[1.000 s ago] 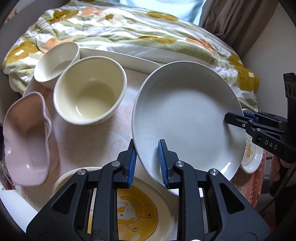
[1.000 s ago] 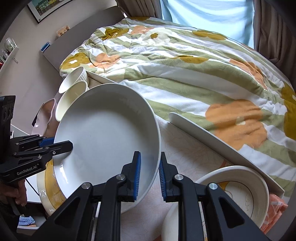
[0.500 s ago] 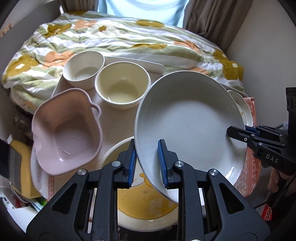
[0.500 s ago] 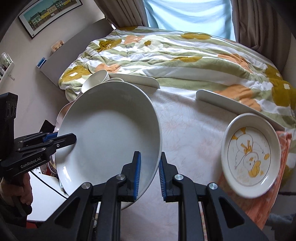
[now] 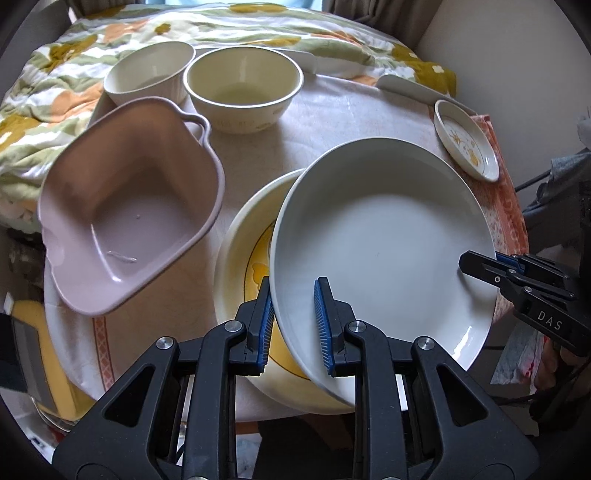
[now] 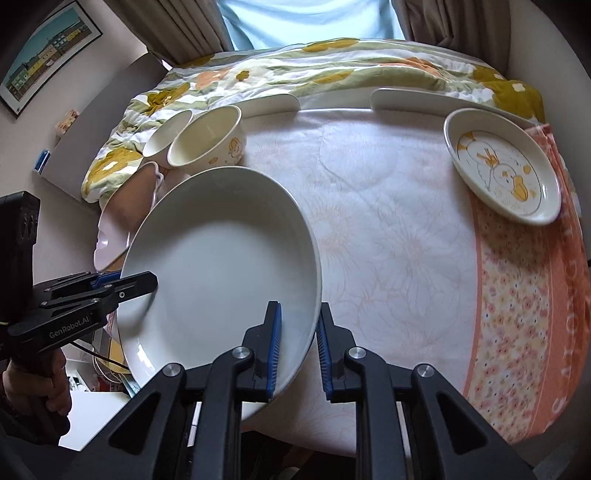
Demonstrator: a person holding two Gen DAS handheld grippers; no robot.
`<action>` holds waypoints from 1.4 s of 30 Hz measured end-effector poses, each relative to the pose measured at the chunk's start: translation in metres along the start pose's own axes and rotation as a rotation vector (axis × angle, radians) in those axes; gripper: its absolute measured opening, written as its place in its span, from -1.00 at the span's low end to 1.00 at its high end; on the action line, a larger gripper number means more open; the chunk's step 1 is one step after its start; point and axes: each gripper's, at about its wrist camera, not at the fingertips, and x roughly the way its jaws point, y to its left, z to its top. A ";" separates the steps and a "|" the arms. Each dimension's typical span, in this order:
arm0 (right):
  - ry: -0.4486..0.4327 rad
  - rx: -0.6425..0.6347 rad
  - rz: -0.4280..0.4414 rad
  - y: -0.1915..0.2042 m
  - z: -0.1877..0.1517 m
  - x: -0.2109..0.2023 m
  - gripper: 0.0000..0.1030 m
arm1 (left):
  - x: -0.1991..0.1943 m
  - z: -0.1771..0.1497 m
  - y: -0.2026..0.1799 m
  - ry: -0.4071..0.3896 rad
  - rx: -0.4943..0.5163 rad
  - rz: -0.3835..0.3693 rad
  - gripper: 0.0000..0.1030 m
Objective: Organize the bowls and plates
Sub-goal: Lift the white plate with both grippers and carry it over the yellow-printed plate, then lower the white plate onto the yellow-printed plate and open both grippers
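Over yellow plate | white plate tilted, clamped both rims

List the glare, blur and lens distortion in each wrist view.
Left wrist view: sharp, no motion blur; a bright highlight sits on the white plate near its lower rim; fisheye curves the table edge and darkens the corners. Right wrist view: also sharp; the window is blown out pale; a small glint on the plate's near-left rim; the tablecloth bulges with the fisheye.

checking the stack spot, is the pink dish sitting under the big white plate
No, the pink dish sits apart to the left, while the yellow-patterned plate lies under the held white plate.
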 end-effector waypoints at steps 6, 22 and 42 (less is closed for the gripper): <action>0.019 -0.004 -0.046 0.002 -0.019 0.010 -0.66 | 0.017 -0.006 -0.005 0.020 0.035 0.027 -0.63; -0.027 -0.047 -0.076 0.008 -0.019 0.012 -0.66 | 0.033 -0.010 -0.019 0.021 0.105 0.184 -0.63; -0.053 -0.188 -0.189 0.041 -0.019 0.027 -0.68 | 0.031 -0.015 -0.050 -0.055 0.308 0.354 -0.66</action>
